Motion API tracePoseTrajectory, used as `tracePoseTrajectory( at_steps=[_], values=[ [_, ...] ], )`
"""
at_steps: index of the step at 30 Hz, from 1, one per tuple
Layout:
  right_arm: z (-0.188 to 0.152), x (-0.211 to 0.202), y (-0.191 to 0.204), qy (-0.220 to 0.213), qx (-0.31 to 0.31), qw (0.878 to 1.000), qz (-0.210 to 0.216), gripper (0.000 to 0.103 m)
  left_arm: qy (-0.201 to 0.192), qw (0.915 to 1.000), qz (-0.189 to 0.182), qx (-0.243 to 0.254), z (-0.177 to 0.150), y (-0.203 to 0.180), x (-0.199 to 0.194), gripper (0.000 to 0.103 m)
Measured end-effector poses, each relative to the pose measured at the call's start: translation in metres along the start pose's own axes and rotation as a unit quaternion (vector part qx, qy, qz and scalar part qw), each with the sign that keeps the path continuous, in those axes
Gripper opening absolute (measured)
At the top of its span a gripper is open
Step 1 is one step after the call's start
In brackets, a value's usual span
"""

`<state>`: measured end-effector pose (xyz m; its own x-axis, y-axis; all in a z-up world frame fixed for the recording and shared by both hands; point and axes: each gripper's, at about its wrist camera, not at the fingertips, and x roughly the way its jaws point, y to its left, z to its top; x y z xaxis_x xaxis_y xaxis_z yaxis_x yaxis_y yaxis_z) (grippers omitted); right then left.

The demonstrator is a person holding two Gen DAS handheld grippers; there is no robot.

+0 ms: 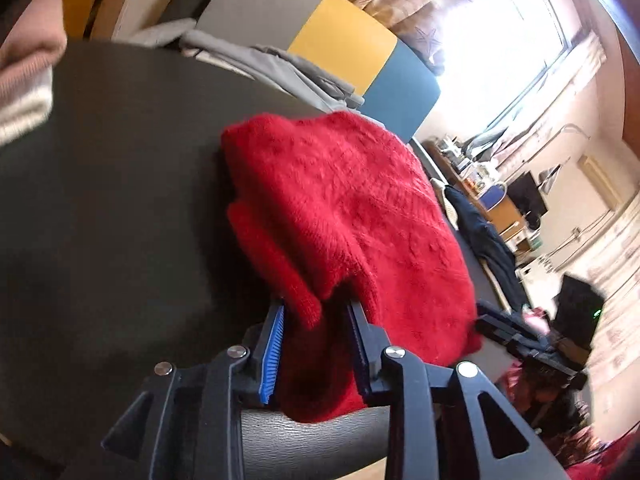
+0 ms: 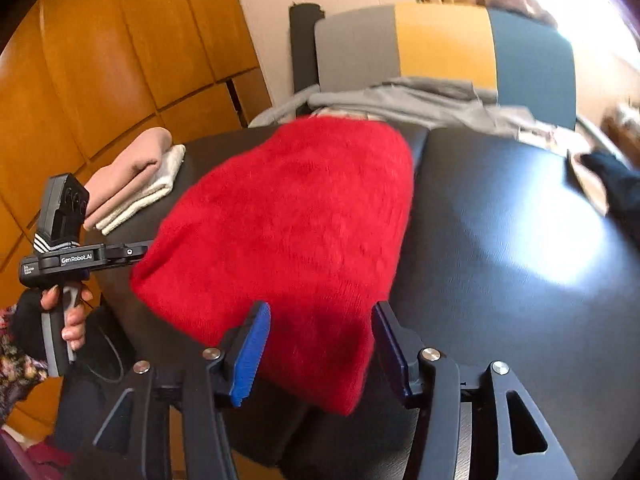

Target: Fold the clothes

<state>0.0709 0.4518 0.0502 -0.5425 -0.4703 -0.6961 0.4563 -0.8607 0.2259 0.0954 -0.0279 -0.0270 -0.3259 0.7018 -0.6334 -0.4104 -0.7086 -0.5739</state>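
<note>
While two grippers flank it, one red sweater, one black table.

A sweater lies on a table, its near edge hanging over the front. 2 folded garments sit at its left. More clothes lie behind, before a chair.

Fuzzy red knit sweater on smooth, glossy black table.
</note>
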Motion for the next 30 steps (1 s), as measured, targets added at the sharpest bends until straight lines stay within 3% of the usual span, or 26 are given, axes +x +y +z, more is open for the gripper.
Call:
tracePoseTrajectory(
  at_steps=[5, 8, 12, 16, 17, 18, 19, 20, 23, 26, 30],
  values=[
    [-0.012, 0.006, -0.009, 0.017, 0.052, 0.998, 0.029, 0.055, -0.049, 0.9955, -0.045, -0.068, 0.001, 0.017, -0.023, 0.030],
    [-0.020, 0.001, -0.009, 0.017, 0.052, 0.997, 0.052, 0.059, -0.040, 0.9901, -0.086, -0.103, -0.002, 0.029, -0.026, 0.030],
    [-0.026, 0.003, -0.006, 0.019, 0.040, 0.998, 0.050, 0.059, 0.018, 0.9978, -0.048, -0.042, -0.012, 0.011, -0.004, 0.033],
    [-0.029, 0.006, -0.003, 0.020, 0.027, 0.999, 0.041, 0.059, 0.012, 0.9989, -0.043, -0.015, -0.013, -0.002, 0.000, 0.031],
    [-0.030, 0.007, -0.002, 0.021, 0.024, 0.999, 0.038, 0.059, 0.009, 0.9987, -0.047, -0.018, -0.010, -0.002, -0.001, 0.024],
    [-0.031, 0.007, -0.002, 0.021, 0.021, 0.999, 0.036, 0.057, 0.003, 0.9988, -0.045, -0.020, -0.006, -0.003, -0.003, 0.018],
    [-0.032, 0.008, -0.001, 0.022, 0.017, 0.999, 0.033, 0.046, -0.004, 0.9988, -0.043, -0.023, -0.001, -0.004, -0.006, 0.008],
    [-0.033, 0.008, -0.002, 0.024, 0.010, 0.999, 0.026, 0.037, -0.010, 0.9985, -0.048, -0.026, 0.005, -0.004, -0.008, 0.004],
    [-0.033, 0.005, -0.006, 0.016, 0.013, 0.999, 0.024, 0.026, -0.034, 0.9958, -0.083, -0.021, 0.028, -0.013, -0.019, 0.004],
    [-0.034, 0.006, -0.010, 0.019, 0.023, 0.999, 0.023, 0.026, -0.040, 0.9959, -0.081, -0.007, 0.045, -0.019, -0.020, 0.004],
    [-0.032, -0.005, -0.007, 0.000, 0.033, 0.999, -0.015, 0.037, -0.014, 0.9997, -0.010, -0.016, 0.039, -0.005, -0.001, 0.003]
  ],
)
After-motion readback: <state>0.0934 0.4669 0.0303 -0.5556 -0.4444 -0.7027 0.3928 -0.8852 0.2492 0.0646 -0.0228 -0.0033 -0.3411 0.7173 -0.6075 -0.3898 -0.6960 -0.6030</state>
